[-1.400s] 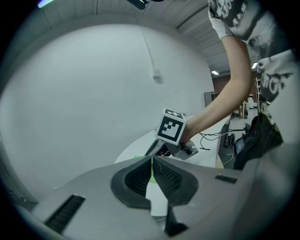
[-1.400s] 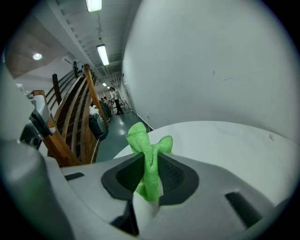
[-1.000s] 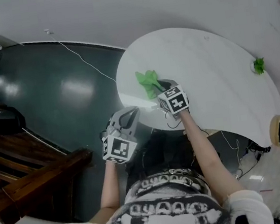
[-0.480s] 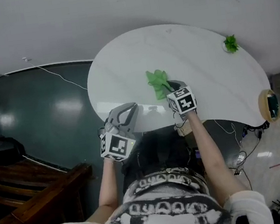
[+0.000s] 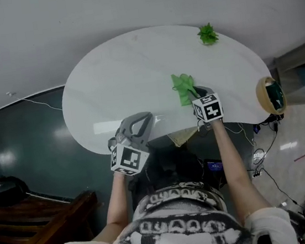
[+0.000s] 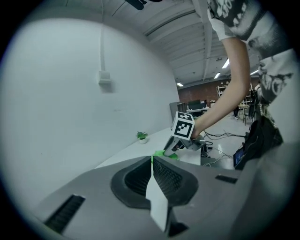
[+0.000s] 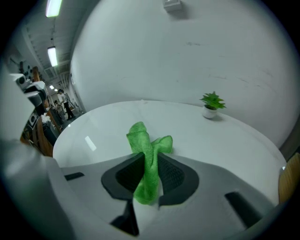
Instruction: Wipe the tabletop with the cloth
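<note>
— What's nearest, low in the head view?
— The left gripper point(image 5: 141, 123), left of centre, jaws clenched on nothing, by the near rim of the white oval tabletop point(image 5: 118, 73).
— And farther up?
— Right of centre, the right gripper point(image 5: 196, 94) pinches the crumpled green cloth point(image 5: 183, 86) lying on the tabletop. A small green potted plant point(image 5: 207, 33) stands upper right.

The camera on my head looks steeply down from high up. It sees the whole white table point(image 5: 113, 79), both my arms and the dark floor on the left. The camera on my left gripper point(image 5: 141, 120) sits low at the near edge and looks right, across at my right gripper point(image 5: 194, 93). The camera on my right gripper faces the far wall — very close to the green cloth point(image 5: 183, 86). All three views share the cloth and the little plant point(image 5: 206, 33).
</note>
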`<state>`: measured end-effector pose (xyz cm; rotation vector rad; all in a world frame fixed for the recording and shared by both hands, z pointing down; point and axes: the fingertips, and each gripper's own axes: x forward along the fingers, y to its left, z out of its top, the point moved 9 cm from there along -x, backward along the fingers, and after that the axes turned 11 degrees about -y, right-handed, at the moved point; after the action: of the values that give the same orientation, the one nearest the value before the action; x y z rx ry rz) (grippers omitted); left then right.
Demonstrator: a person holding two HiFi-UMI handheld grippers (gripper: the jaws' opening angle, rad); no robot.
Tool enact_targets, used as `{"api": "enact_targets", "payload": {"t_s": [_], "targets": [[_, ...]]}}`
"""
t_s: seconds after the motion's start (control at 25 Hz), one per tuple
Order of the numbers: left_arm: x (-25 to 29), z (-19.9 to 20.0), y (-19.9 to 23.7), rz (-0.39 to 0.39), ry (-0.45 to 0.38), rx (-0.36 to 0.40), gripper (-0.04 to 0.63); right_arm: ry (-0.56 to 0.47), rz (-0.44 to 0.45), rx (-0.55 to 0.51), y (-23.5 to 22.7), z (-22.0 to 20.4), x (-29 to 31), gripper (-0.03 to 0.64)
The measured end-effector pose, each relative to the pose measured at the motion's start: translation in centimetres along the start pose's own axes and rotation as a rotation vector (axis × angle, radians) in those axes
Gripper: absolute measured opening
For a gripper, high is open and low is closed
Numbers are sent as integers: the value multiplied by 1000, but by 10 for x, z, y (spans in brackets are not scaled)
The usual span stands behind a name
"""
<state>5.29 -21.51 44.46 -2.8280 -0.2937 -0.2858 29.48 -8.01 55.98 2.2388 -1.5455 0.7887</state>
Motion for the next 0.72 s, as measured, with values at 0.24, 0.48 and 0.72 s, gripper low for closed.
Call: {"api": "enact_targets", "payload": {"t_s": [0.24,0.48,0.72], "targets": [[73,28,-40,-65,-34,20,12,11,-119,50,-100,-33,-55,86],[127,51,-77,-109,-57,32,12,17,-205,81,-174,-63,-105,86],[159,65,-104,-161,-58,43,12,29,-281,106,-222,-90,-142,86]]}}
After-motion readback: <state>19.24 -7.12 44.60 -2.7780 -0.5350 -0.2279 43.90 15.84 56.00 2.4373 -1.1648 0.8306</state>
